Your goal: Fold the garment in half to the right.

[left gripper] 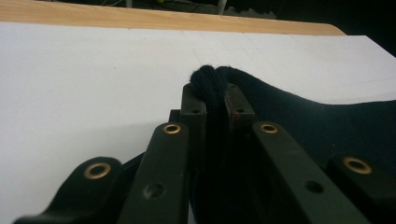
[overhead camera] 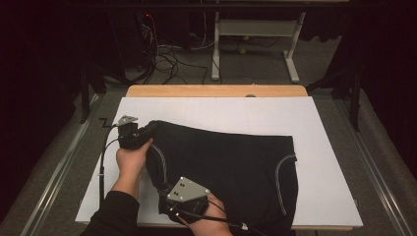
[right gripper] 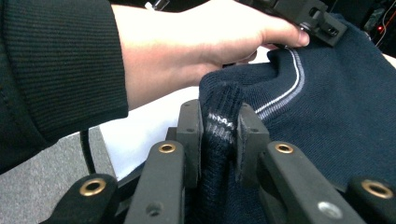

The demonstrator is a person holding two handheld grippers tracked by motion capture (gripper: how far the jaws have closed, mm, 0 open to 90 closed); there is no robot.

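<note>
A dark navy knitted garment (overhead camera: 231,162) with pale piping lies spread over the white board (overhead camera: 324,132). At its far left corner my left gripper (overhead camera: 140,132) is shut on a bunched fold of the knit; that fold (left gripper: 211,88) sits pinched between the pads in the left gripper view. My right gripper (overhead camera: 164,199) is at the garment's near left edge, shut on a ribbed piece of the fabric (right gripper: 219,121) with a white fleck. The person's left hand (right gripper: 205,42) and sleeve show beyond it in the right gripper view.
The white board rests on a wooden table (overhead camera: 216,91) whose far edge shows behind it. Grey floor runs along both sides. A table frame (overhead camera: 255,44) and loose cables (overhead camera: 167,54) stand farther back.
</note>
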